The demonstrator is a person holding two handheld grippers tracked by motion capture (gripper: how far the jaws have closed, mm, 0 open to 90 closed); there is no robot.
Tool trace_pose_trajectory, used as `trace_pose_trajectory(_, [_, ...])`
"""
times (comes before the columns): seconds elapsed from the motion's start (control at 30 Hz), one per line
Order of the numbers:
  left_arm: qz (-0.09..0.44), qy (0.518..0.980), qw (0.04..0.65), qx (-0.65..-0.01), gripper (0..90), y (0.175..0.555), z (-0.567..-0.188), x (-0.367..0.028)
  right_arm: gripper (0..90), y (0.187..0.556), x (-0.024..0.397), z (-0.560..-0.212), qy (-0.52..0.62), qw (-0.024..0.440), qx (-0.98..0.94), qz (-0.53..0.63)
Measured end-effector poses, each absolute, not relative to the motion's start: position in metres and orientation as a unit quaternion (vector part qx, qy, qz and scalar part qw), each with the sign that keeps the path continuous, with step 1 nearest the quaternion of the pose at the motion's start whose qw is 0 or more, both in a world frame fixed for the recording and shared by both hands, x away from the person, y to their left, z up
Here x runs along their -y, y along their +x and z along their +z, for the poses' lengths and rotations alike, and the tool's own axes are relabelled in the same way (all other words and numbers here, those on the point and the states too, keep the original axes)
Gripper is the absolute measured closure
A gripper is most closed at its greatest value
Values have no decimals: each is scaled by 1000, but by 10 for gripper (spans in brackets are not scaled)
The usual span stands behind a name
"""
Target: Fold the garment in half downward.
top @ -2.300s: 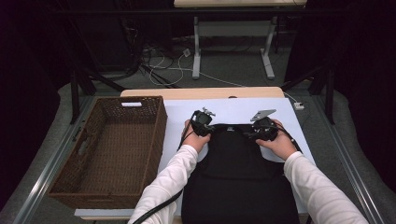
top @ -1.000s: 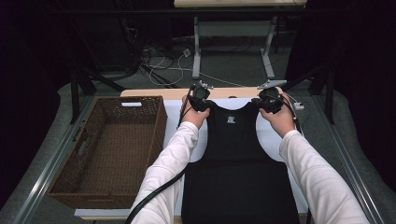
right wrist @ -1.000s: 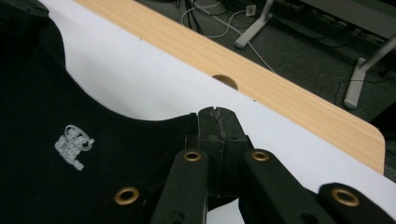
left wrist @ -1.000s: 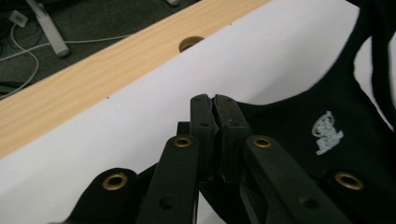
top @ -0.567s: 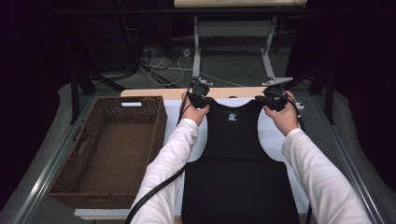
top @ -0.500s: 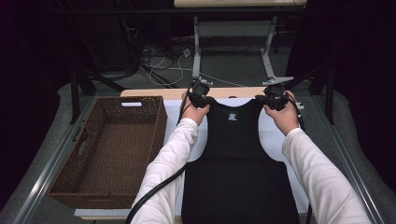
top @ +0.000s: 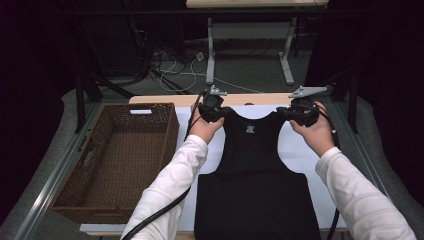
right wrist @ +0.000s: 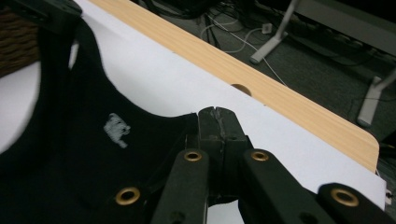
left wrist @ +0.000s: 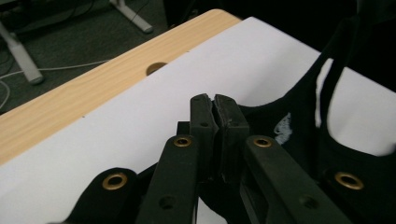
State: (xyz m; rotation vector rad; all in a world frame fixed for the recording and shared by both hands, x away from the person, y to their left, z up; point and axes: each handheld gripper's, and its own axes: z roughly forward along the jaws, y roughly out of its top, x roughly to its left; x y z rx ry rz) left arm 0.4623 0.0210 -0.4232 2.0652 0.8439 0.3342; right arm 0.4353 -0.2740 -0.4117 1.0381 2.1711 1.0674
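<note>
Pinching soft black tank top [top: 255, 165] by its shoulder straps, left tongs [top: 214, 111], right tongs [top: 298, 114] clamped shut.

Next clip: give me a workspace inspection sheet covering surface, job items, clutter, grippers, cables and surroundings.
Surface: white sheet laid over a wooden table; a round hole in the wood near the far edge.
Job's things: black tank top spread flat, neck toward the far edge, small pale label at the neckline.
Clutter: brown wicker basket left of the sheet, nothing seen inside.
Grippers: left gripper shut on the top's left shoulder strap; right gripper shut on the right strap.
Cables: a black cable trails from the left gripper under the sleeve; loose cords on the floor beyond.
Surroundings: grey floor, legs of another table behind, dark curtains at the sides.
</note>
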Motion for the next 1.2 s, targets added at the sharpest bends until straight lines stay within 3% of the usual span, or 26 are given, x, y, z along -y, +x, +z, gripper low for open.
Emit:
trace_pose_trajectory(0.27, [116,828,452,-311,873,408,-419,-27,900,374,280,-408,352,239,-812,400])
trace_pose_trajectory(0.73, [64,841,450,-293,874,313,-455,-43,900,290,278,-437,321,192,-828,417])
trace_pose_trajectory(1.2, [10,852,436,-289,872,256,-498,-54,900,217,283,-475,325,157,-842,400])
